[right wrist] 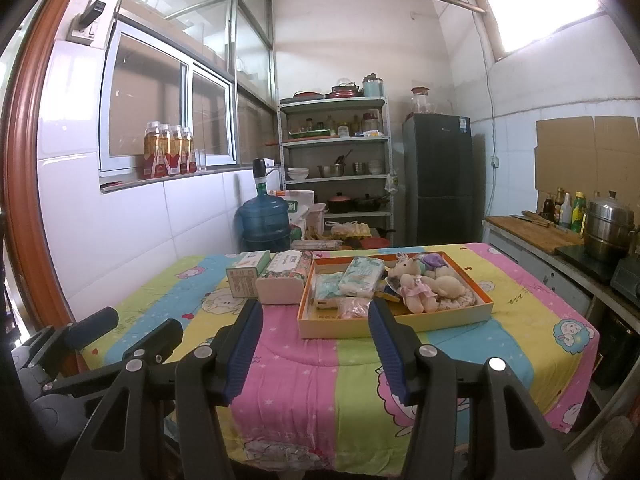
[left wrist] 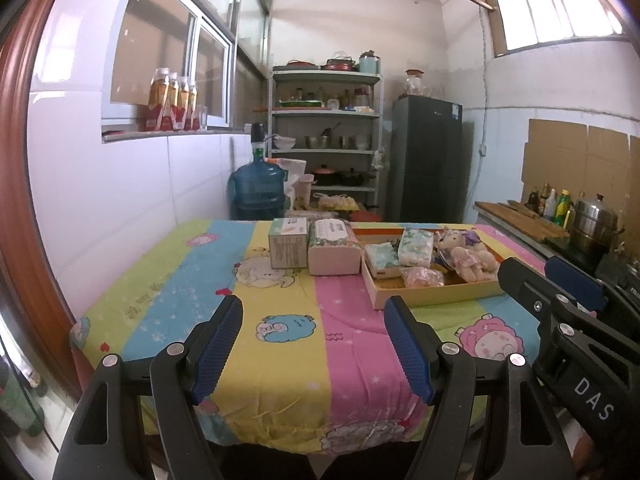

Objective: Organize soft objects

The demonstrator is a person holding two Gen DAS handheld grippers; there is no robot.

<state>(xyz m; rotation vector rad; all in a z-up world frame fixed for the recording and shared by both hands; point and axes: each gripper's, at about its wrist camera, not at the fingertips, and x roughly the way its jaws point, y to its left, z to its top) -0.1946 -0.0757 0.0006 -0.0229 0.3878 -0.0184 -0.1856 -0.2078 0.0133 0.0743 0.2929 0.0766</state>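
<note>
We saw white tiled walls (right wrist: 120, 220), a sliding window (right wrist: 168, 112) on the left, a high bright window (right wrist: 536, 4) on the right. A metal shelf (right wrist: 336, 152) and dark fridge (right wrist: 438, 184) stood at the back, blue water jug (right wrist: 264, 220) beside the shelf, counter (right wrist: 528, 236) at right.

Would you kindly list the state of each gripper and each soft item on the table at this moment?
Left gripper: open, empty.
Right gripper: open, empty.
Shallow box: lidless, on the table.
Plush toy: lying in the box.
Tissue packs: in the box.
Pink tissue pack: outside, left of the box.
Green carton: closed, beside the pink pack.
</note>
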